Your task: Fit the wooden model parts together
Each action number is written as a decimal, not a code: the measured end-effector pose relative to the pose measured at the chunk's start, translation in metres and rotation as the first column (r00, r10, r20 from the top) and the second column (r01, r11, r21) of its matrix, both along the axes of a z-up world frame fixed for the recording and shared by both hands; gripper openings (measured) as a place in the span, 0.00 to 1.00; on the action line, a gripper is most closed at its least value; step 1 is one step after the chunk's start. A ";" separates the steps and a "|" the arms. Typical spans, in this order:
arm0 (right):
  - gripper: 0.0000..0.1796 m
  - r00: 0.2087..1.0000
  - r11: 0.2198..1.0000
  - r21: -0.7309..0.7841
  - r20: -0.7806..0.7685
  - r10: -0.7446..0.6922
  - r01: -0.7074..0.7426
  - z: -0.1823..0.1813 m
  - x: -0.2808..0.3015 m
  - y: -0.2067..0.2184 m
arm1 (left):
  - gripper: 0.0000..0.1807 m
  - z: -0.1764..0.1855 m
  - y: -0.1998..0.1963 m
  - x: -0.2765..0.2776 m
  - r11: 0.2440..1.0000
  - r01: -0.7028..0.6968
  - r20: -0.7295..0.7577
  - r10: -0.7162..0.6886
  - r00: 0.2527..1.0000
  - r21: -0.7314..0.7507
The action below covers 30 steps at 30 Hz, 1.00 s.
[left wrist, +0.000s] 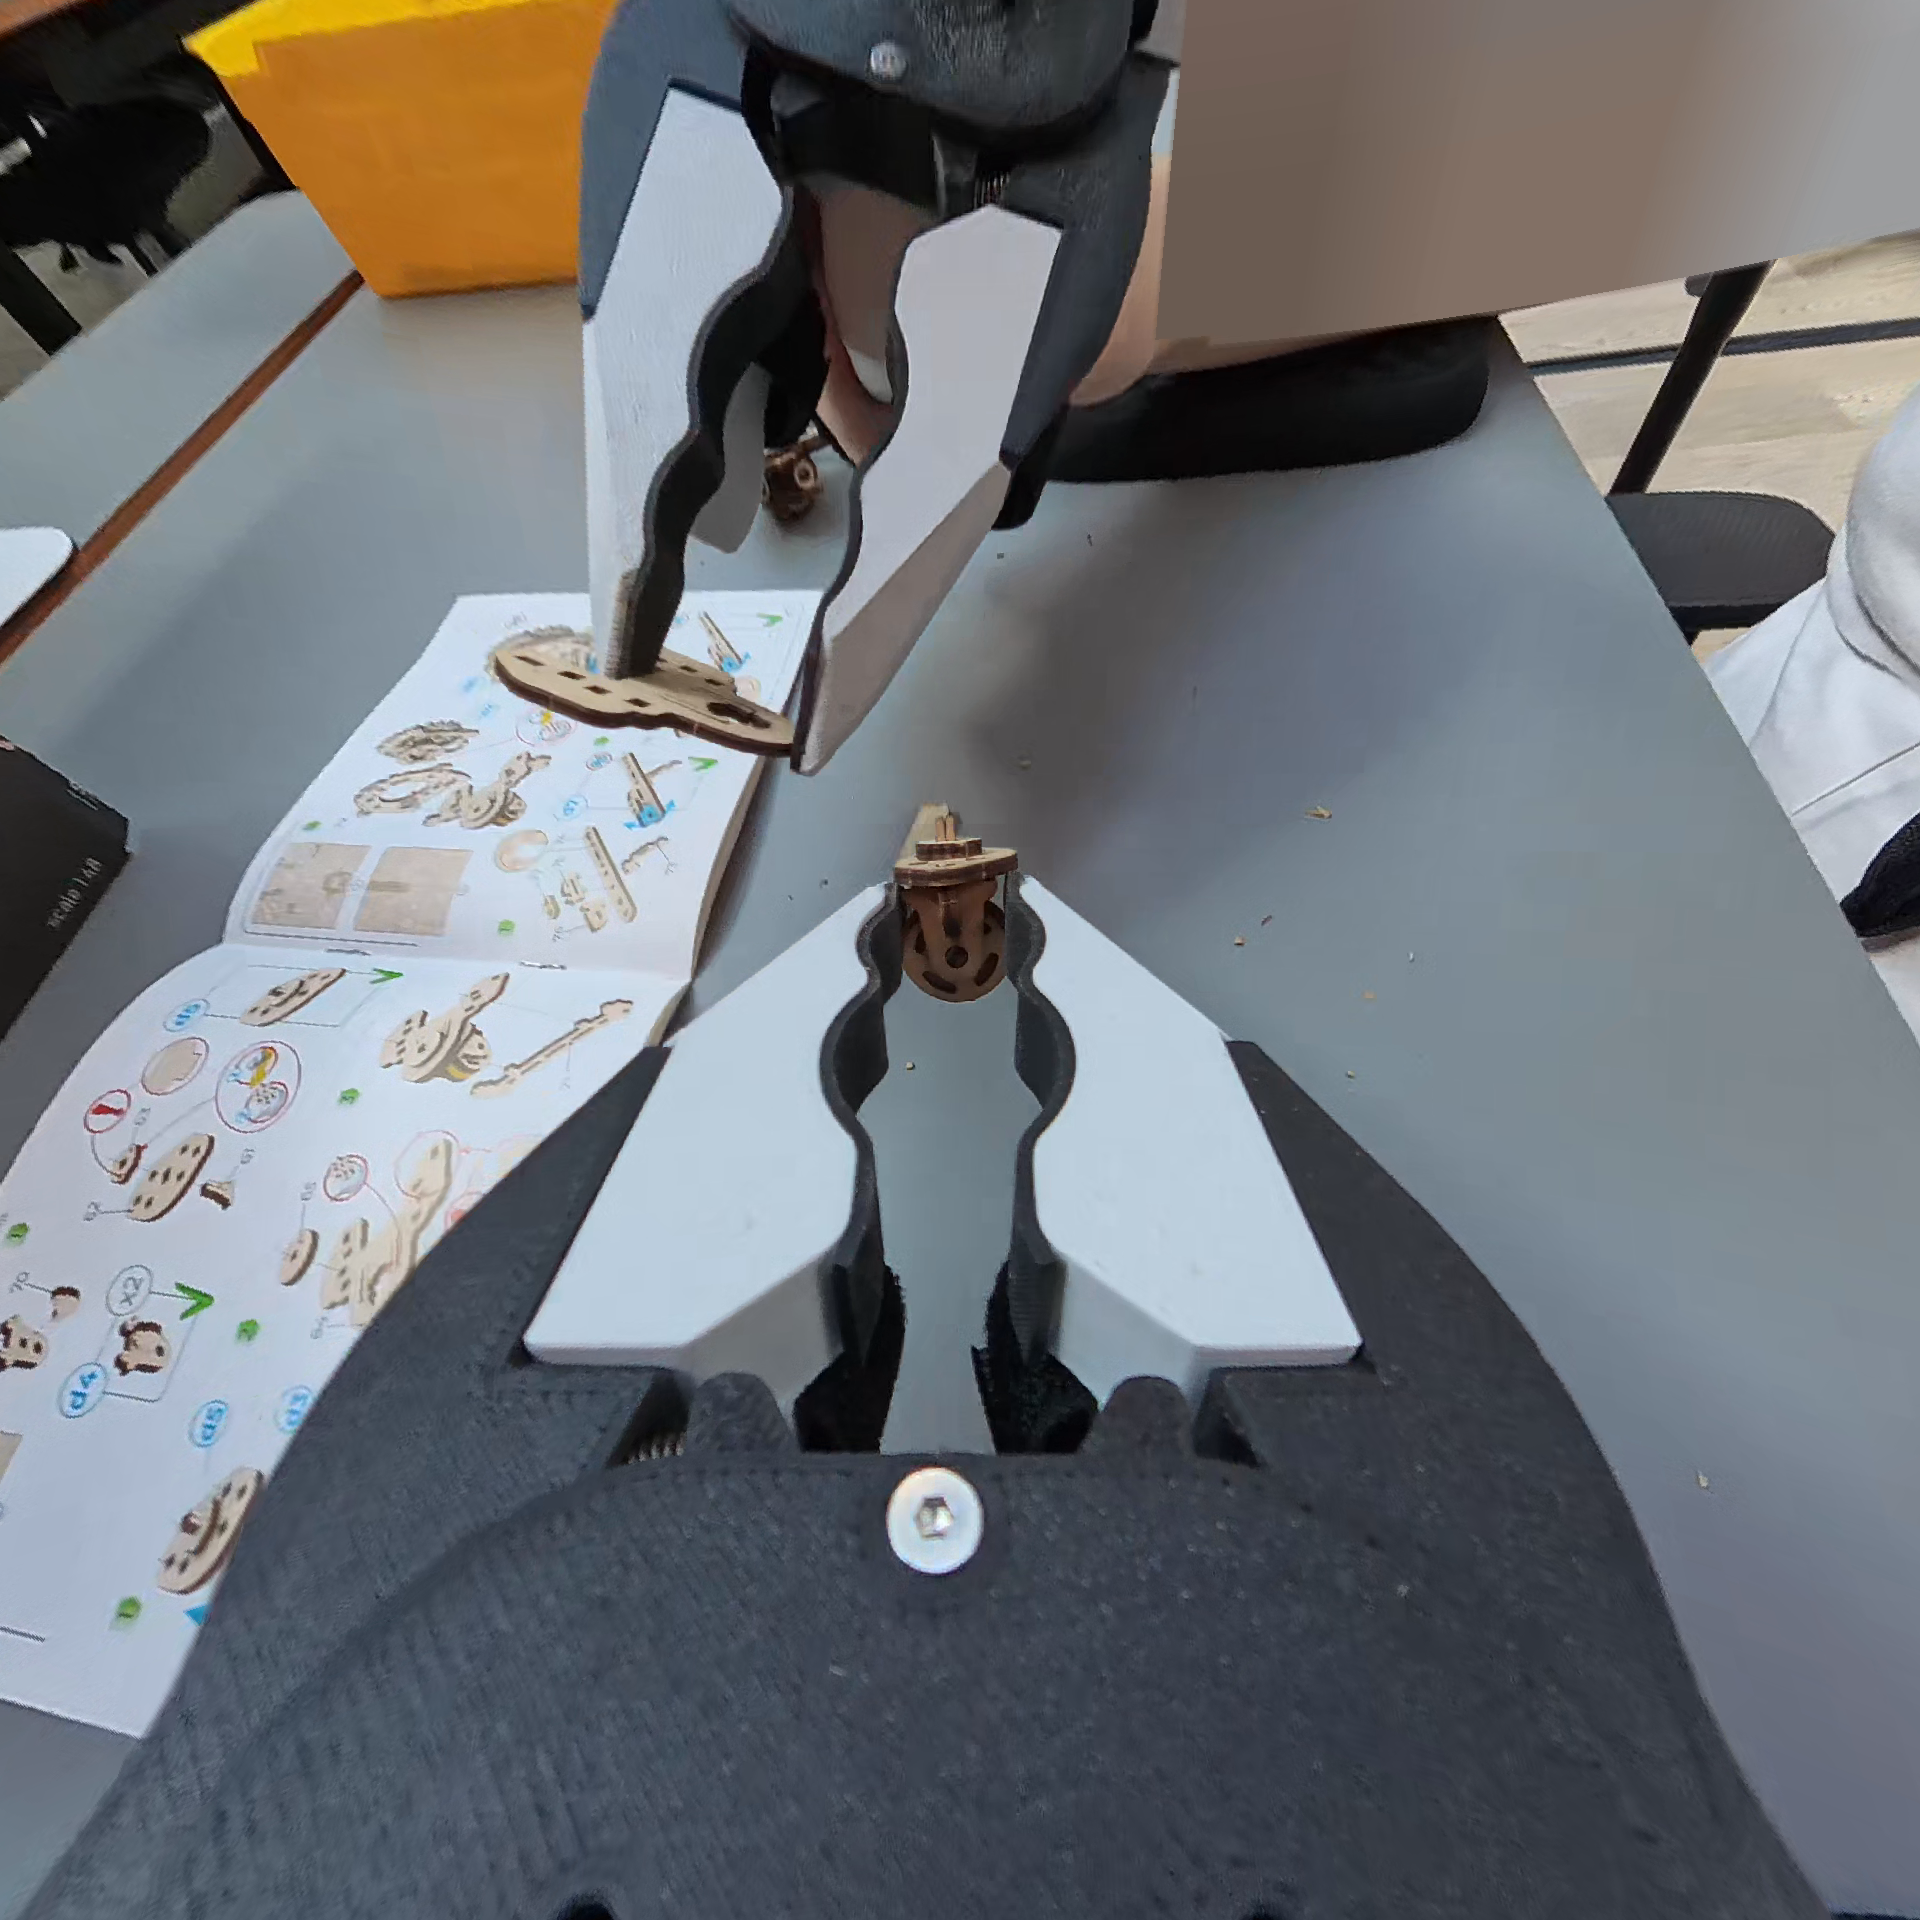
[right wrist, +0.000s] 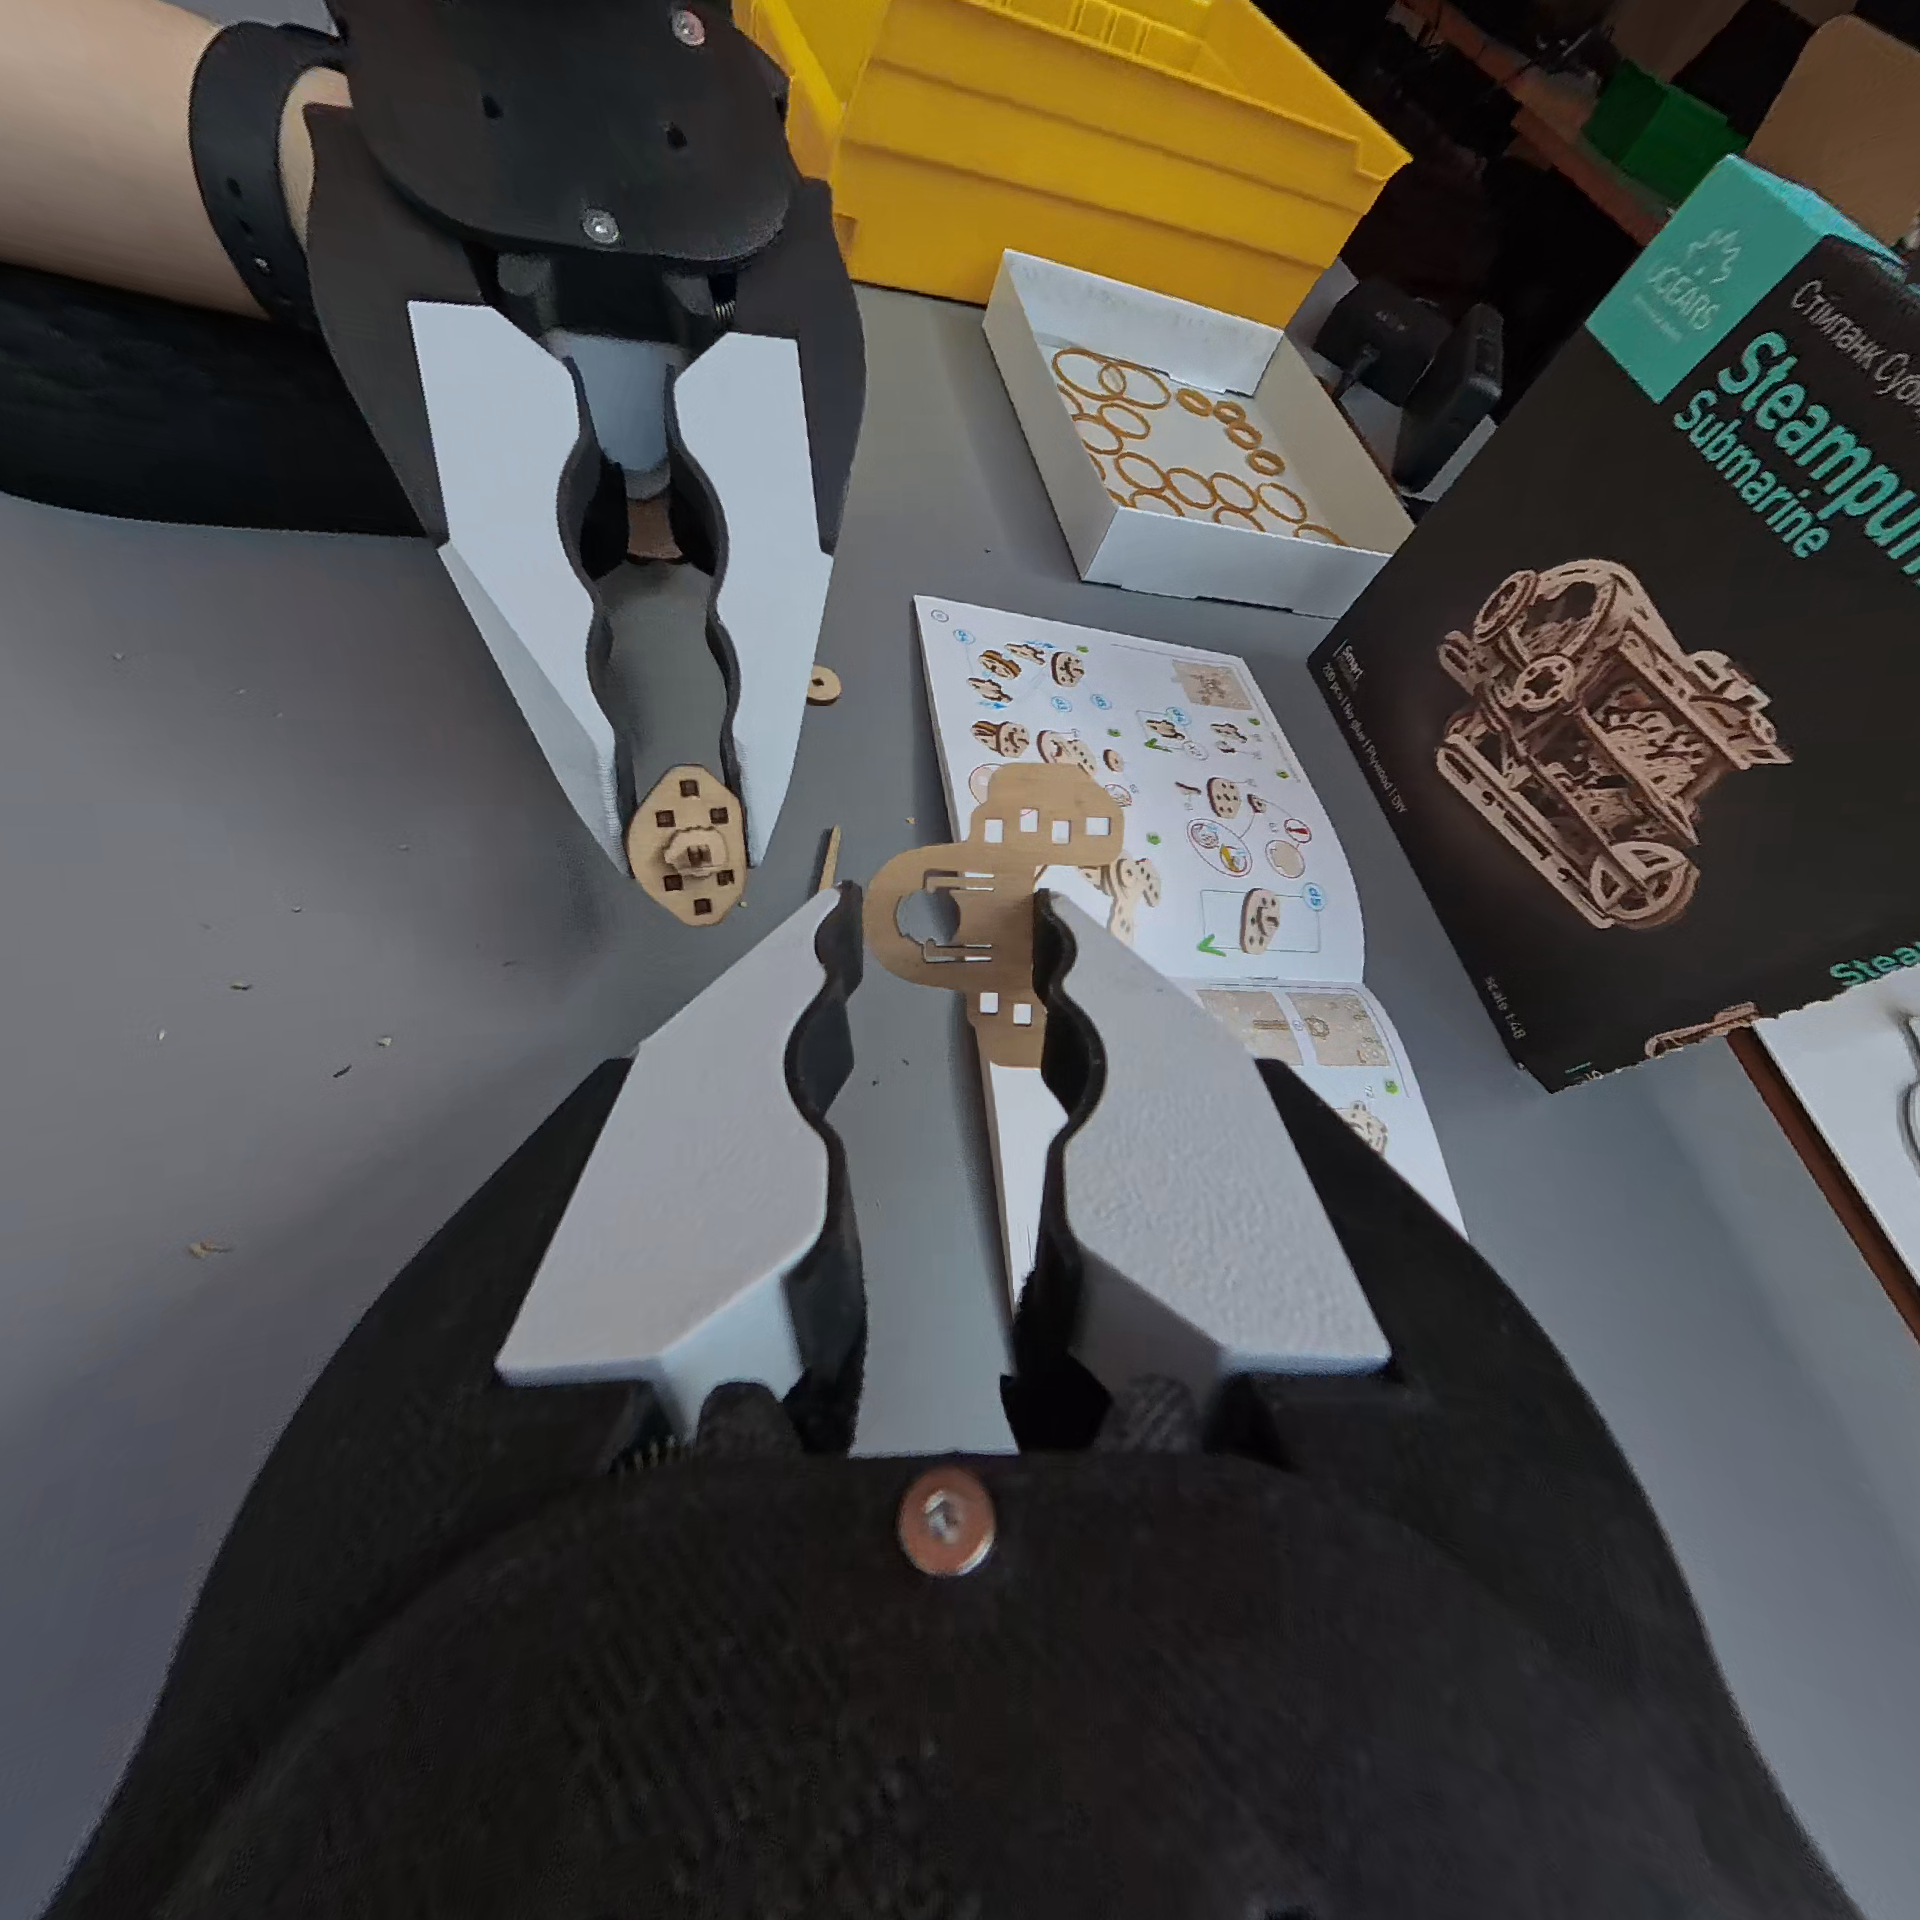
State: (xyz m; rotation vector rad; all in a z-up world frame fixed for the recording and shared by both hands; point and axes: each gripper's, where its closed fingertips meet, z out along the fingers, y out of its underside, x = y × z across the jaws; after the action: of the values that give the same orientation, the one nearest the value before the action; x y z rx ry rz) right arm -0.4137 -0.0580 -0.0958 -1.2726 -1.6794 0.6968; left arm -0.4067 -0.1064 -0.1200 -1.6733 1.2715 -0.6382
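My left gripper [left wrist: 951, 894] is shut on a small wooden wheel assembly [left wrist: 951, 956] with an oval holed plate on top, held just above the grey table [left wrist: 1351, 1039]. In the right wrist view this gripper [right wrist: 686, 854] is at upper left, and the oval plate [right wrist: 686, 831] faces the camera. My right gripper [right wrist: 945, 904] is shut on a flat wooden plate [right wrist: 997, 935] with square slots and a round hole, held across its fingertips. In the left wrist view the right gripper [left wrist: 727, 707] holds that plate [left wrist: 551, 675] over the booklet. The two parts are apart.
An open instruction booklet [right wrist: 1226, 790] lies on the table. The dark kit box [right wrist: 1610, 727] stands at the right. A white tray [right wrist: 1226, 566] holds wooden rings, with yellow bins [right wrist: 1091, 156] behind. A small wooden washer [right wrist: 823, 686] and wood crumbs lie loose.
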 end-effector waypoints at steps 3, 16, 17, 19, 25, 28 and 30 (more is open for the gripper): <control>0.17 0.997 0.997 -0.012 0.029 0.077 -0.076 -0.007 -0.003 -0.015 | 0.10 -0.018 0.001 -0.003 1.000 -0.012 -0.109 0.010 0.994 -0.017; 0.17 0.995 0.998 0.013 0.076 0.065 -0.066 -0.016 -0.003 -0.014 | 0.14 -0.041 0.001 -0.013 0.998 -0.053 -0.260 0.040 0.965 -0.042; 0.17 0.995 0.998 0.014 0.075 0.063 -0.064 -0.015 -0.003 -0.013 | 0.12 -0.041 0.000 -0.013 0.998 -0.046 -0.262 0.032 0.965 -0.047; 0.17 0.995 0.998 0.012 0.076 0.062 -0.063 -0.015 -0.002 -0.012 | 0.11 -0.041 -0.001 -0.014 0.998 -0.042 -0.266 0.028 0.963 -0.047; 0.17 0.995 0.998 0.021 0.080 0.061 -0.063 -0.016 -0.003 -0.013 | 0.12 -0.042 -0.002 -0.017 0.997 -0.052 -0.281 0.032 0.959 -0.062; 0.17 0.995 0.998 0.025 0.079 0.058 -0.060 -0.016 -0.003 -0.012 | 0.11 -0.042 -0.002 -0.018 0.996 -0.057 -0.291 0.036 0.956 -0.064; 0.17 0.997 0.998 0.031 0.065 0.053 -0.055 -0.012 -0.003 -0.011 | 0.11 -0.041 0.003 -0.022 0.995 -0.089 -0.311 0.072 0.948 -0.040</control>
State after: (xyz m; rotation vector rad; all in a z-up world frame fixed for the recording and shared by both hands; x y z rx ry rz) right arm -0.4166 -0.0688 -0.1082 -1.2421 -1.7758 0.6640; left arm -0.4289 -0.1032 -0.1613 -1.9142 1.4050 -0.3718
